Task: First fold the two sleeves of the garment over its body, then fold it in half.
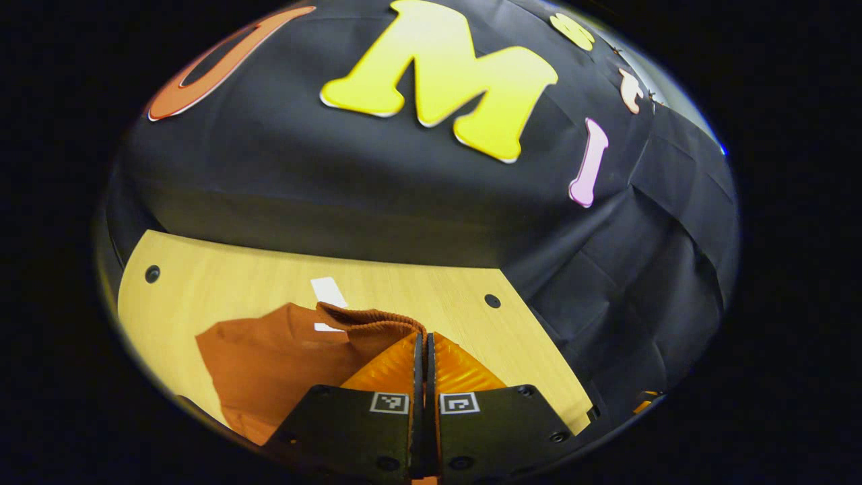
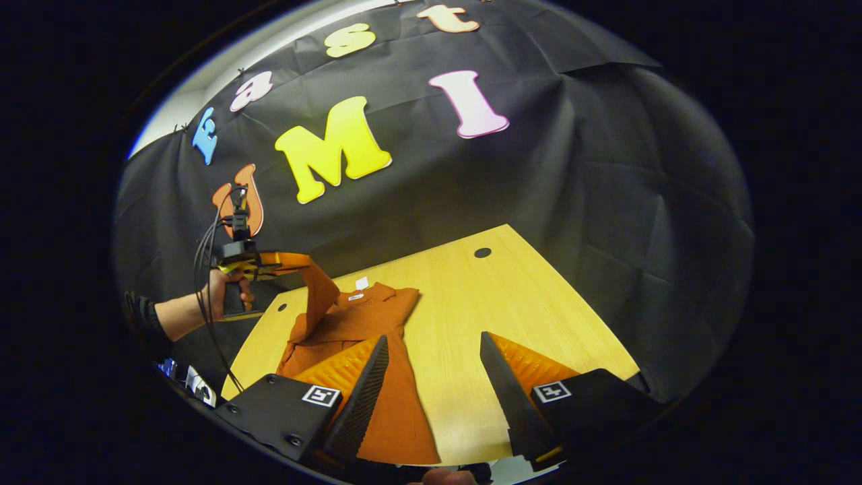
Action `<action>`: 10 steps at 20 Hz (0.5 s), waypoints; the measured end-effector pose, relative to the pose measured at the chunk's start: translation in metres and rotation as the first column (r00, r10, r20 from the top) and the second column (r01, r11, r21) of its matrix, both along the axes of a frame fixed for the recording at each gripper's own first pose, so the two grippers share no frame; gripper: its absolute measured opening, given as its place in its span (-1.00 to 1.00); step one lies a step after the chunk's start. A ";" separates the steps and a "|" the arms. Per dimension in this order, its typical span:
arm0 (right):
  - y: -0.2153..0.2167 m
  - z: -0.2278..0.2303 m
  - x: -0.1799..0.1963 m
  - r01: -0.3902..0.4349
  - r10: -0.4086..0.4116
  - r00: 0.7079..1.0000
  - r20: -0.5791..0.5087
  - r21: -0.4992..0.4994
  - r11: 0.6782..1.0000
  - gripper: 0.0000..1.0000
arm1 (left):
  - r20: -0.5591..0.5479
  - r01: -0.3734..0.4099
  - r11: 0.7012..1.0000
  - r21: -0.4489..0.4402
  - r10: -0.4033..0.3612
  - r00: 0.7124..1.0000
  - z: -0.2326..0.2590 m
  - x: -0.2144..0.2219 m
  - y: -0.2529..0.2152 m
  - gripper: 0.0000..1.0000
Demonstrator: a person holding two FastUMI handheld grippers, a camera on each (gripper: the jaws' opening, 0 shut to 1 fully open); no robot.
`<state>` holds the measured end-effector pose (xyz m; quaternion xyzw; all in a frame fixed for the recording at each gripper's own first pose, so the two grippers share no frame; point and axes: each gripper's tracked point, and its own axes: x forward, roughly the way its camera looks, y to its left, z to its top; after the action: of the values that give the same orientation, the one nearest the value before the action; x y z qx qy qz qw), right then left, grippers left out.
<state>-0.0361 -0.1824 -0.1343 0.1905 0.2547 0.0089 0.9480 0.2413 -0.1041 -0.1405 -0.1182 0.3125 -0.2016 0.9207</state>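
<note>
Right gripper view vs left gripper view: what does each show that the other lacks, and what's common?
Right gripper view: the left tongs from outside, raised in a hand, lifting a sleeve off the table; the right tongs, open above the garment.

Left gripper view: a close look along the left tongs, shut on the sleeve's ribbed cuff.

Both: the rust-orange garment with its white tag, lying on the wooden table.

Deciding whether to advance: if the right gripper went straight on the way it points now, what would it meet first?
Probably bare table. The right gripper is open, pointing down at the wood just beside the orange garment. Depth is unclear, so its left finger may brush the cloth's edge.
</note>
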 end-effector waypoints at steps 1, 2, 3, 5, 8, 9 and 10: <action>-0.011 0.000 -0.008 0.020 -0.020 1.000 -0.003 -0.011 1.000 0.77 | -0.013 0.016 1.000 0.017 -0.016 1.000 -0.015 -0.001 -0.017 -0.94; -0.023 0.001 -0.016 0.041 -0.041 0.999 -0.006 -0.025 0.999 0.77 | -0.028 0.028 0.999 0.036 -0.027 0.999 -0.032 -0.001 -0.031 -0.94; -0.034 0.003 -0.024 0.060 -0.061 0.998 -0.009 -0.040 0.997 0.77 | -0.041 0.037 0.997 0.063 -0.034 0.999 -0.047 -0.001 -0.041 -0.94; -0.052 -0.001 -0.041 0.100 -0.101 0.994 -0.026 -0.064 0.993 0.77 | -0.057 0.040 0.992 0.118 -0.034 0.998 -0.081 0.001 -0.053 -0.94; -0.074 -0.006 -0.067 0.137 -0.142 0.988 -0.060 -0.086 0.987 0.77 | -0.108 0.011 0.982 0.188 0.010 0.994 -0.131 -0.001 -0.050 -0.94; -0.080 -0.006 -0.075 0.148 -0.155 0.986 -0.066 -0.103 0.984 0.77 | -0.120 -0.003 0.979 0.202 0.028 0.992 -0.140 -0.003 -0.048 -0.94; -0.085 -0.007 -0.080 0.154 -0.163 0.984 -0.069 -0.115 0.981 0.77 | -0.136 -0.009 0.978 0.210 0.038 0.990 -0.146 -0.007 -0.049 -0.94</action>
<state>-0.1165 -0.2677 -0.1411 0.1583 0.2759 -0.0881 0.9440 0.2345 -0.1527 -0.2867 -0.0383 0.3938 -0.1478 0.9064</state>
